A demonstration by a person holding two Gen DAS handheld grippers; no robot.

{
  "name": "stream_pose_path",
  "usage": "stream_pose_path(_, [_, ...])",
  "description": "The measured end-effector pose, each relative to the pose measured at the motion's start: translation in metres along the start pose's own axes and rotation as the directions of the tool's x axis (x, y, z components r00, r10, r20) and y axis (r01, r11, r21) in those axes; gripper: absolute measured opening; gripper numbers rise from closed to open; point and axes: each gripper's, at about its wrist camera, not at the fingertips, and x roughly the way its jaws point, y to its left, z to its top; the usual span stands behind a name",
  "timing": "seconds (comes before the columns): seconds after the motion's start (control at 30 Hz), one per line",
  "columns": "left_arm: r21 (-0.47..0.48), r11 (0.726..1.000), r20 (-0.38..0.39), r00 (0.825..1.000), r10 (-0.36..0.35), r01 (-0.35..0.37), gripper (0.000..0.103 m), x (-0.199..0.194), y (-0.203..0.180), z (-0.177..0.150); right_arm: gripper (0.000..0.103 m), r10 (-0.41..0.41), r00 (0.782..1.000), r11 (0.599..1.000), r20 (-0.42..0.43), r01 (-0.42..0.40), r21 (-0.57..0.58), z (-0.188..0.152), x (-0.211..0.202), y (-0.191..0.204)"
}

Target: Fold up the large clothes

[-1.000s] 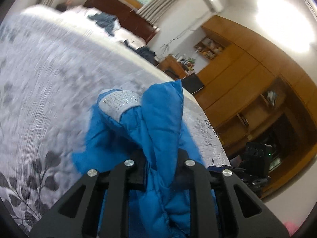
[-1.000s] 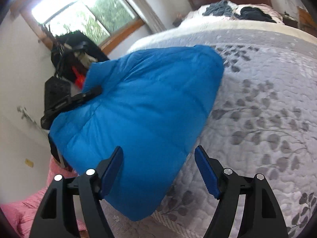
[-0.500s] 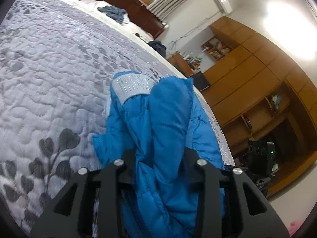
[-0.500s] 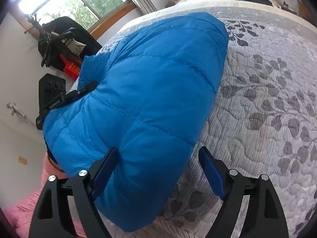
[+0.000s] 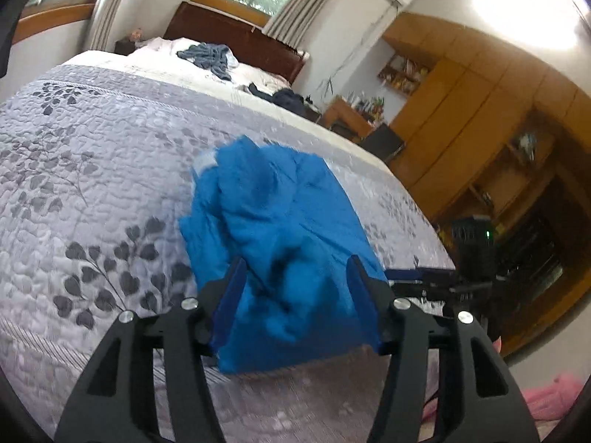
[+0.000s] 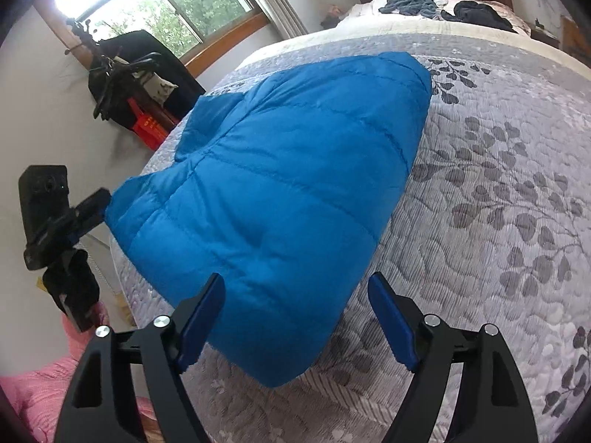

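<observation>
Between folds, by the look of it — blue padded jacket (image 6: pixel 273 199) lying in a bundle on the quilted bed (image 6: pixel 498 192), near its edge, nothing gripped. Left gripper (image 5: pixel 295 288) spread wide, fingers (image 5: pixel 232 295) flanking the rumpled near end without pinching. Right gripper (image 6: pixel 295 313) spread too, hovering just short of the smooth near corner, which sits between its fingers (image 6: pixel 391 325). Next call, probably: closing on the near edge to carry it over, or smoothing flat.
</observation>
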Motion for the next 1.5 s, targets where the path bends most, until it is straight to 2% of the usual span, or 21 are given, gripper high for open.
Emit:
stream_pose_path(0.03, [0.001,1.0,-0.008,1.0,-0.002,0.002,0.055,0.001,0.0,-0.004,0.081,0.002,1.0,1.0,0.0,-0.002,0.001,0.0,0.001,0.001])
stream_pose_path(0.07, [-0.005,1.0,-0.019,1.0,0.005,-0.005,0.047,0.004,-0.002,-0.005,0.081,0.001,1.0,1.0,0.003,-0.001,0.001,0.0,0.0,0.001])
stream_pose_path(0.1, [-0.012,1.0,-0.03,1.0,0.001,-0.002,0.037,0.008,-0.002,-0.005,0.081,-0.001,1.0,1.0,0.005,0.001,0.0,0.0,0.0,0.001])
stream_pose_path(0.13, [-0.019,1.0,-0.044,0.999,-0.008,0.007,0.022,0.012,-0.001,-0.006,0.081,-0.002,1.0,1.0,0.008,0.002,-0.003,-0.001,0.0,0.002])
stream_pose_path(0.2, [-0.054,0.998,-0.051,0.999,-0.017,0.014,0.016,0.015,0.004,-0.007,0.081,0.001,1.0,1.0,0.01,-0.001,-0.003,-0.001,0.0,0.002])
stream_pose_path(0.33, [-0.138,0.99,-0.074,0.996,-0.045,0.034,0.012,0.015,0.023,-0.019,0.081,-0.001,1.0,1.0,0.005,0.001,-0.006,-0.003,0.002,0.003])
stream_pose_path(0.5, [-0.278,0.958,-0.124,0.986,-0.109,0.071,0.012,0.031,0.061,-0.056,0.081,-0.003,1.0,1.0,-0.015,0.003,-0.003,-0.002,0.011,-0.001])
stream_pose_path(0.7, [-0.307,0.948,-0.136,0.981,-0.137,0.09,0.013,0.052,0.078,-0.071,0.082,0.009,0.999,1.0,-0.034,-0.009,0.003,0.0,0.022,-0.006])
stream_pose_path(0.83, [-0.298,0.949,-0.14,0.98,-0.144,0.097,0.016,0.052,0.077,-0.07,0.082,0.029,0.999,0.999,-0.035,-0.028,0.025,0.0,0.024,-0.012])
stream_pose_path(0.93, [-0.298,0.948,-0.138,0.978,-0.158,0.111,0.022,0.039,0.074,-0.061,0.082,0.037,0.999,0.999,-0.025,-0.037,0.027,0.001,0.019,-0.013])
stream_pose_path(1.0, [-0.272,0.957,-0.125,0.983,-0.136,0.098,0.037,0.027,0.068,-0.049,0.082,0.045,0.999,0.999,-0.009,-0.045,0.027,0.002,0.011,-0.015])
stream_pose_path(1.07, [-0.246,0.963,-0.097,0.986,-0.132,0.105,0.059,0.016,0.062,-0.037,0.083,0.069,0.998,0.997,0.01,-0.07,0.037,0.005,0.002,-0.02])
stream_pose_path(1.13, [-0.213,0.975,-0.065,0.995,-0.071,0.055,0.076,0.006,0.056,-0.023,0.088,0.091,0.996,0.994,0.025,-0.092,0.051,0.008,-0.004,-0.024])
stream_pose_path(1.17, [-0.189,0.982,-0.042,0.999,-0.019,0.011,0.079,0.001,0.054,-0.014,0.089,0.107,0.994,0.992,0.035,-0.109,0.065,0.011,-0.007,-0.027])
stream_pose_path(1.23, [-0.161,0.987,-0.024,1.0,0.005,-0.009,0.082,0.0,0.051,0.003,0.092,0.139,0.989,0.986,0.05,-0.143,0.084,0.016,-0.01,-0.033])
stream_pose_path(1.33, [-0.121,0.992,-0.04,0.999,0.023,-0.028,0.084,0.014,0.052,0.026,0.095,0.175,0.982,0.977,0.065,-0.182,0.112,0.023,-0.008,-0.04])
stream_pose_path(1.5, [-0.082,0.995,-0.125,0.991,0.052,-0.062,0.084,0.054,0.063,0.05,0.097,0.255,0.964,0.946,0.073,-0.264,0.186,0.034,0.003,-0.063])
